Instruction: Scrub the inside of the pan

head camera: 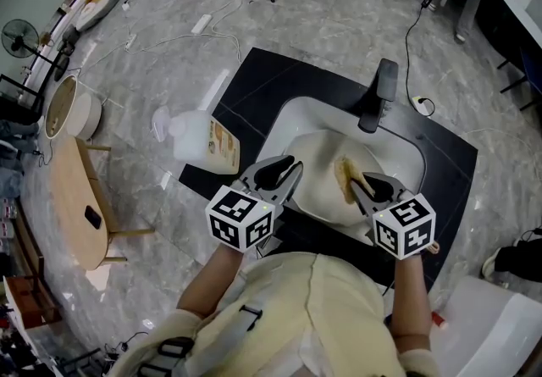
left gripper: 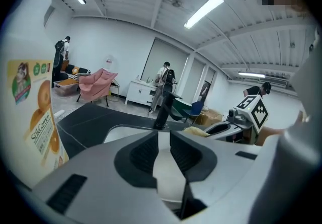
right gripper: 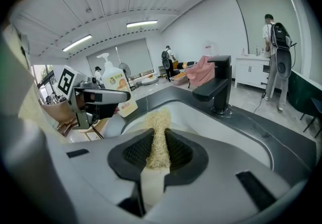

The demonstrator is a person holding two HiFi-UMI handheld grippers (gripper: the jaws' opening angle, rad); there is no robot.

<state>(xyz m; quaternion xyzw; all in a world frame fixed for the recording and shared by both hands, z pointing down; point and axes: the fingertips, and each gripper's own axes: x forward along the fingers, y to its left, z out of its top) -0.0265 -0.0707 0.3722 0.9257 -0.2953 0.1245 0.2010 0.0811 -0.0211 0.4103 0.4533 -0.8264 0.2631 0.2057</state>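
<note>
A cream pan (head camera: 315, 165) lies in the white sink (head camera: 298, 117). My right gripper (head camera: 359, 186) is over the pan's right side, shut on a yellowish fibrous scrubber (head camera: 345, 177). In the right gripper view the scrubber (right gripper: 160, 127) stands up between the right gripper's (right gripper: 158, 148) pads and sticks out past them. My left gripper (head camera: 293, 170) hangs over the pan's left rim. In the left gripper view the left gripper's (left gripper: 163, 153) jaws stand close together with a narrow gap and nothing between them; only pale pan surface shows through.
A black tap (head camera: 378, 94) rises at the sink's far edge. A white detergent bottle (head camera: 203, 140) lies on the black counter to the left, close beside my left gripper. A wooden bench (head camera: 76, 206) and cables are on the floor. People stand far back in the room.
</note>
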